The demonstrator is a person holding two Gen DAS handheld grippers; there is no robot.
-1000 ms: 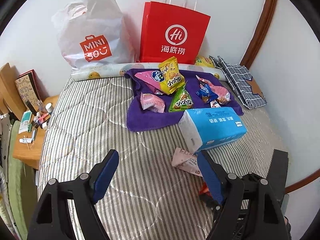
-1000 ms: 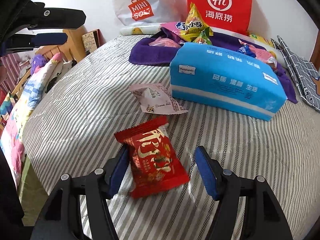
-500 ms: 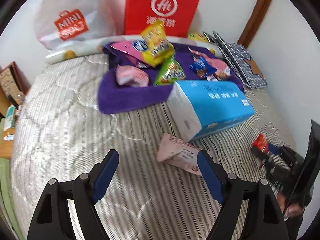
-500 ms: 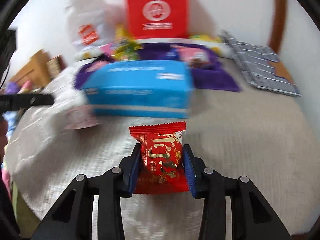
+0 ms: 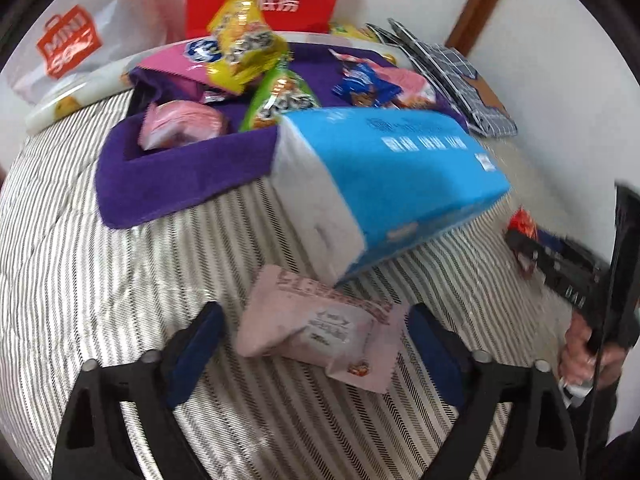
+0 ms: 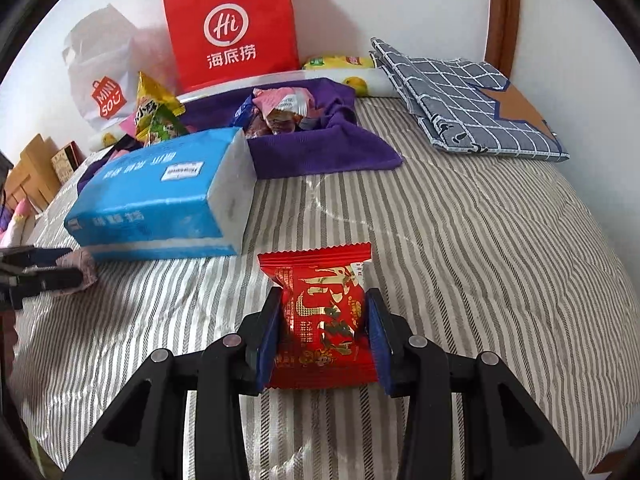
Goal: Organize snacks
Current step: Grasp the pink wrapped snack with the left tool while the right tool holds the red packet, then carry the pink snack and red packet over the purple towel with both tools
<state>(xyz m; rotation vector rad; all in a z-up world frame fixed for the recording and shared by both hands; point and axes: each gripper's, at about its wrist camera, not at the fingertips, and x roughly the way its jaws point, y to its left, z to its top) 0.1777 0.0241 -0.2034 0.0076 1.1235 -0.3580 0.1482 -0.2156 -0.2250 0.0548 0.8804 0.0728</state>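
Two snacks lie off the purple towel [image 5: 180, 184], judging by the pile gathered on it. Left gripper [image 5: 316, 340]: fingers apart, straddling the pink packet [image 5: 312, 320] on the bed, at 6 o'clock of the tissue pack [image 5: 384, 176]. Right gripper [image 6: 322, 332]: fingers clamped on the red packet [image 6: 320, 312]; towel at 11 o'clock.

The red snack packet [image 6: 320, 320], printed in gold, is clamped upright between blue pads above the striped mattress. The pale pink packet [image 5: 320, 320] lies flat just beside the blue tissue pack. Further packets sit on the purple towel [image 5: 180, 176].
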